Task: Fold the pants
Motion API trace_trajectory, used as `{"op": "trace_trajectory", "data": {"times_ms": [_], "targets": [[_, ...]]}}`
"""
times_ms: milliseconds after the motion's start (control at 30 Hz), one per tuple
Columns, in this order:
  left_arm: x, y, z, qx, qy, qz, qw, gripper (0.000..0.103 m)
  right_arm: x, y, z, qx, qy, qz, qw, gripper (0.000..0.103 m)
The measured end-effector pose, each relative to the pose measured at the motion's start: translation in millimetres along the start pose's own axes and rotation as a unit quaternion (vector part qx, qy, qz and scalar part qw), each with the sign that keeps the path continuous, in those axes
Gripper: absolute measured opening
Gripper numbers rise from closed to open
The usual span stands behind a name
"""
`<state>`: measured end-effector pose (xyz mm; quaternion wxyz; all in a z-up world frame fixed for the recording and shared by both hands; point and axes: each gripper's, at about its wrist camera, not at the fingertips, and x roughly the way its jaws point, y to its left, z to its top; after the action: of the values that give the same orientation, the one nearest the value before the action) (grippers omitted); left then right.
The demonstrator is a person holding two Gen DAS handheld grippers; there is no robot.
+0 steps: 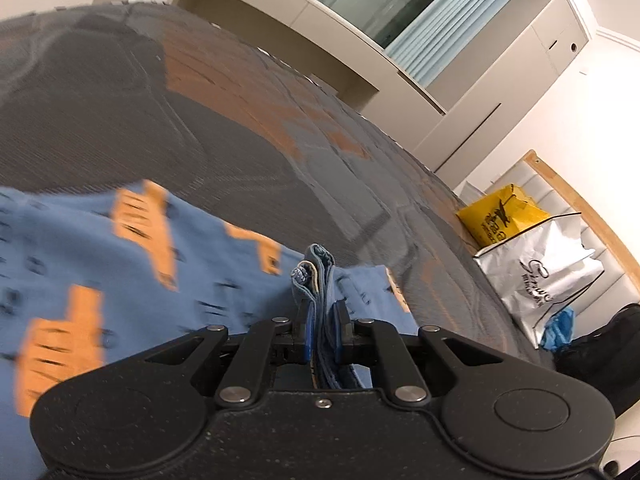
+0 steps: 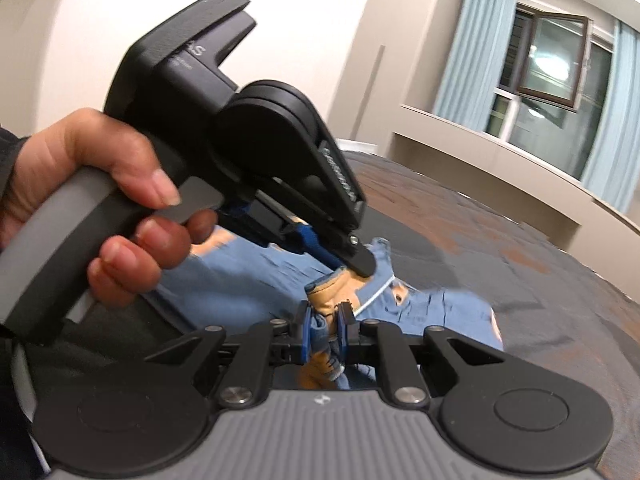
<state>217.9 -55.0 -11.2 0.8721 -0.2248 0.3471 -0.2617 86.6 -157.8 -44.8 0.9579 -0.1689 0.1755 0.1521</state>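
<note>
The pants (image 1: 120, 264) are blue with orange patches and lie on a grey and orange patterned bed (image 1: 180, 120). My left gripper (image 1: 322, 312) is shut on a bunched edge of the pants. My right gripper (image 2: 326, 322) is shut on another bunched edge of the pants (image 2: 432, 312), blue and orange cloth between its pads. In the right wrist view the left gripper (image 2: 360, 264) is held in a hand just above and left of my right gripper, its tip on the same cloth.
A yellow bag (image 1: 500, 216) and a silver bag (image 1: 540, 264) stand beside the bed at the right, with a dark bag (image 1: 600, 340) below them. A window with blue curtains (image 2: 480, 40) and a long ledge are beyond the bed.
</note>
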Motion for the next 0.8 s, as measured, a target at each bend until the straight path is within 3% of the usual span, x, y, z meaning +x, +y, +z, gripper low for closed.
{"op": "trace_trajectory", "data": {"times_ms": [267,700,800], "targets": [[-31,39,4,0.008,0.002,0.037,0.9993,0.010,14,29,13,-0.007,0.004,0.053,0.999,0.015],[-34,48,-4,0.004,-0.004,0.048,0.9988,0.010,28,33,18,-0.016,0.017,0.063,0.998,0.015],[-32,49,-7,0.003,-0.002,0.057,0.9984,0.016,32,29,19,-0.015,0.020,0.069,0.997,0.021]]}}
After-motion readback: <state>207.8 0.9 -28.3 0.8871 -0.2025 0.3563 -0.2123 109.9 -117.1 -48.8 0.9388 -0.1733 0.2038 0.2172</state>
